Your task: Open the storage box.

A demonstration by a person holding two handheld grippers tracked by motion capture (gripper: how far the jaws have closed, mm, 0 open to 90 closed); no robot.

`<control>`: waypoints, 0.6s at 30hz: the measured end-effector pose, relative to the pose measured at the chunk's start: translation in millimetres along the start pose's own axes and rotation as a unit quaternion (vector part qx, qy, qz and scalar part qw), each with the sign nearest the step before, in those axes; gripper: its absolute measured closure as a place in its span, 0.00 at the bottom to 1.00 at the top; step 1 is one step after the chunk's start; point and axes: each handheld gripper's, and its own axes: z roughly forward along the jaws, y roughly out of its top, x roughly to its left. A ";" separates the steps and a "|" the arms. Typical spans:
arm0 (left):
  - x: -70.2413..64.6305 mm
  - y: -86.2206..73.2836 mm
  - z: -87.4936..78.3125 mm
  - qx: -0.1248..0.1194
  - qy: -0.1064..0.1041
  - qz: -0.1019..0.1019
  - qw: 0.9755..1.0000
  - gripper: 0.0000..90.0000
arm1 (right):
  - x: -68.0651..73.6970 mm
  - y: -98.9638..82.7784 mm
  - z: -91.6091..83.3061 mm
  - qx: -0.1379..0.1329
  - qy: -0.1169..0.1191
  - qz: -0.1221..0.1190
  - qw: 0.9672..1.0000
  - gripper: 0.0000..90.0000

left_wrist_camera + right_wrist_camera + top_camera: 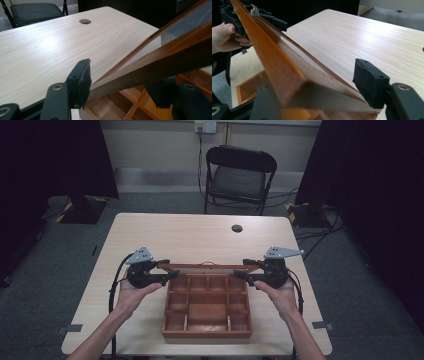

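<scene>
**Wooden box, lid raised at both ends**

Wooden compartment box sits at the desk's near edge. Its lid stands tilted up along the far side. Left gripper jaws bracket the lid's left end, pad touching; right gripper jaws straddle the right end, one pad apart. Chair beyond.

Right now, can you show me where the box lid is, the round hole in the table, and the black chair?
box lid [207, 267], high view, on its front wooden edge.
round hole [237, 228], high view, at its middle.
black chair [239, 181], high view, on the seat cushion.
</scene>
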 end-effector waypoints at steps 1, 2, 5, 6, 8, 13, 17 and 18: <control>1.1 0.9 0.6 0.000 -0.001 0.001 1.000 0.46 | -1.0 0.2 1.0 0.001 0.000 0.001 1.000 0.43; 1.3 1.5 1.5 -0.002 -0.005 -0.006 1.000 0.47 | -2.0 0.4 2.0 0.001 0.000 0.003 1.000 0.42; 2.7 3.6 3.1 -0.006 -0.008 -0.002 1.000 0.48 | -5.0 1.5 4.4 0.001 -0.001 0.006 1.000 0.42; 3.0 4.0 4.2 -0.007 -0.012 -0.006 1.000 0.50 | -6.1 1.9 4.9 0.000 -0.001 0.007 1.000 0.42; 3.3 4.1 5.1 -0.010 -0.015 -0.011 1.000 0.51 | -7.9 2.2 6.2 -0.001 -0.003 0.008 1.000 0.42; 5.3 7.3 6.6 -0.009 -0.012 -0.011 1.000 0.52 | -14.8 0.3 9.6 -0.006 -0.011 0.018 1.000 0.42; 8.1 7.9 9.2 -0.021 -0.009 -0.017 1.000 0.53 | -20.8 -0.6 13.5 -0.003 -0.016 0.023 1.000 0.42; 8.7 8.3 9.7 -0.019 -0.006 -0.016 1.000 0.54 | -22.4 -1.0 14.8 -0.002 -0.014 0.022 1.000 0.44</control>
